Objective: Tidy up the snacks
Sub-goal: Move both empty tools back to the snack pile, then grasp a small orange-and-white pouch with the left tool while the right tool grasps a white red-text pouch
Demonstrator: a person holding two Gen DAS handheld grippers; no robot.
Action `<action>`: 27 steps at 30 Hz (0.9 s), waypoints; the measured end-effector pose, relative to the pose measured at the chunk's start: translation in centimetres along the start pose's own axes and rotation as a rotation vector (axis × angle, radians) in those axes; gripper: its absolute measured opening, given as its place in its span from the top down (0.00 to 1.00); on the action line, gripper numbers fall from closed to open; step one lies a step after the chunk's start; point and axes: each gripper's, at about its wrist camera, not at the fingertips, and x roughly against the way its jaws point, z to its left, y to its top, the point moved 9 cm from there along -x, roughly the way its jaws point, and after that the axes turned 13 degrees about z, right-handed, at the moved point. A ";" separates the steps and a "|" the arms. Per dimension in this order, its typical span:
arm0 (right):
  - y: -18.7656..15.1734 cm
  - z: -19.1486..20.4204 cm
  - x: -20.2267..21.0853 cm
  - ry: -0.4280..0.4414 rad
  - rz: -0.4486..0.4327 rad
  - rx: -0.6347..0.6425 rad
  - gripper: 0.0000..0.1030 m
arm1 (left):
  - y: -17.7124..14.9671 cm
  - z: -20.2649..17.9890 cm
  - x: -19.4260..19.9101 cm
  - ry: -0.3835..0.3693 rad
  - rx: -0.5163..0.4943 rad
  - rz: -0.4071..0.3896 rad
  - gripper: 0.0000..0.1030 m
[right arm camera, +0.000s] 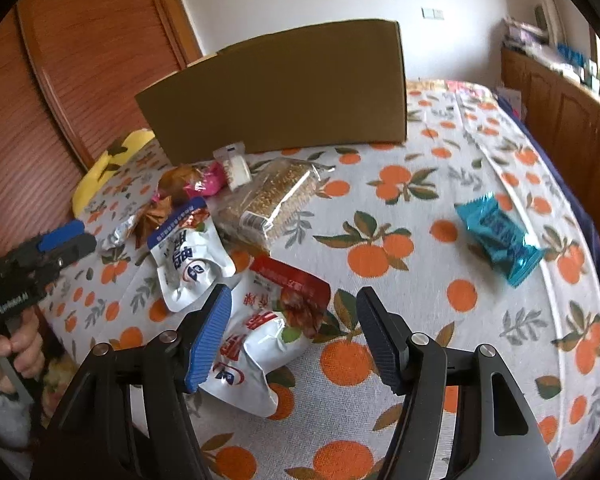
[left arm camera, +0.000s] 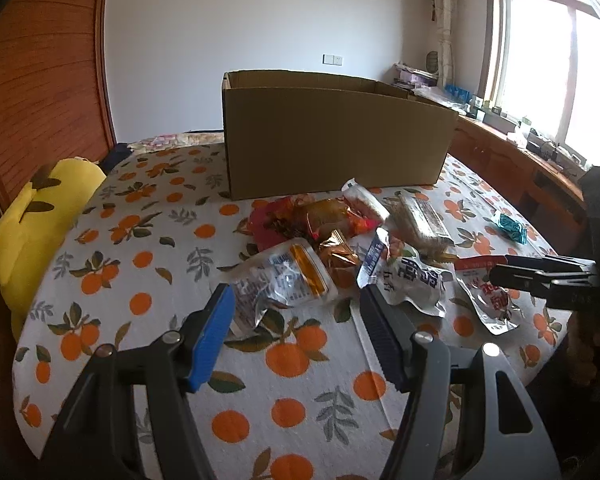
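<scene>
Left tongs (left arm camera: 296, 304): spread wide, empty, hovering just short of clear orange-striped packet (left arm camera: 288, 280). Right tongs (right arm camera: 294, 306): spread wide, empty, straddling red-topped white pouch (right arm camera: 268, 320). Teal packet (right arm camera: 500, 236) lies well right; cardboard box (right arm camera: 284, 92) behind.

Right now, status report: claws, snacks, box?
Left claw open, right claw open, both empty. Snack packets loose on orange-print cloth. Brown cardboard box behind, unobstructed.
</scene>
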 end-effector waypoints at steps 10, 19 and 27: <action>0.2 0.4 -0.8 0.050 0.026 -0.021 0.52 | -0.1 0.3 -1.1 0.012 -0.006 0.016 0.36; 0.1 -0.4 -0.9 0.061 0.027 -0.042 0.86 | -0.3 -0.6 -2.6 0.040 -0.099 0.073 0.35; 0.1 -0.3 -0.7 0.033 0.019 -0.024 0.86 | 0.4 -0.8 -3.6 0.127 -0.223 0.101 0.32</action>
